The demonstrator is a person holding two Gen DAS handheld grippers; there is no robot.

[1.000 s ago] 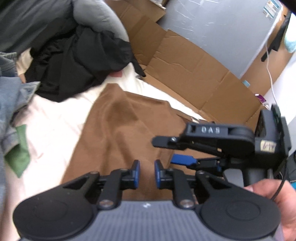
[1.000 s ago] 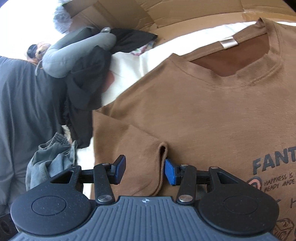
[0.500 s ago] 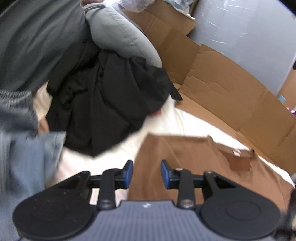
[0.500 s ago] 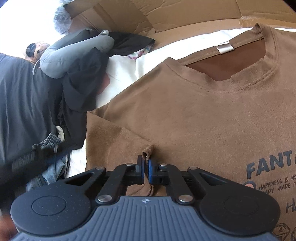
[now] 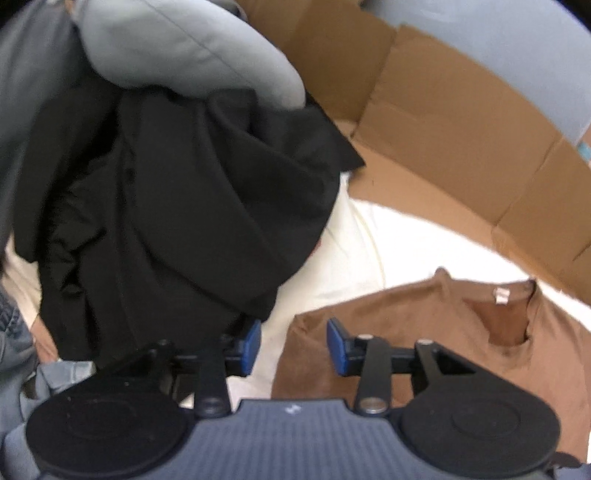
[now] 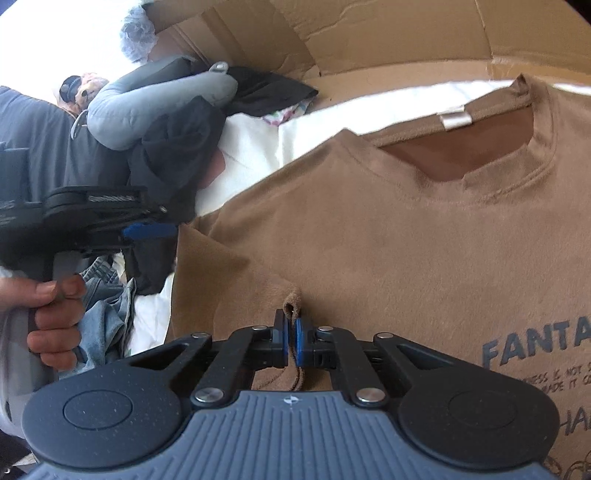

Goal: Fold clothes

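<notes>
Two grippers appear, and we read them against one garment: the brown T-shirt [image 6: 388,236], which lies print-side up on the white sheet [image 6: 258,144], its collar [image 6: 491,122] toward the cardboard [image 6: 332,33] and its printed chest nearest the right wrist camera. Our right gripper [image 6: 290,341] has its blue pads pressed together on a pinched fold of fabric at the sleeve [image 6: 221,280], where sleeve meets body. Our left gripper [image 5: 293,341] holds nothing; its jaws stand apart, straddling the outer shoulder corner of the brown T-shirt [image 5: 424,332] with the white sheet [image 5: 354,251] showing between them (from the right wrist view this same left gripper [image 6: 149,230] sits just beside the sleeve's far edge, held by a hand [image 6: 51,314]). The relation that matters: the shirt's long axis runs from collar to hem, away from the cardboard, and the sleeve projects sideways toward the left gripper, so the left is the nearer tool for the shoulder corner while the right already owns the armpit end. We judge the next move to be the left closing on that corner, so both can carry the sleeve inward across the chest. A black garment [image 5: 177,206] and a grey cushion [image 5: 192,44] lie piled just beyond, near enough to snag.
</notes>
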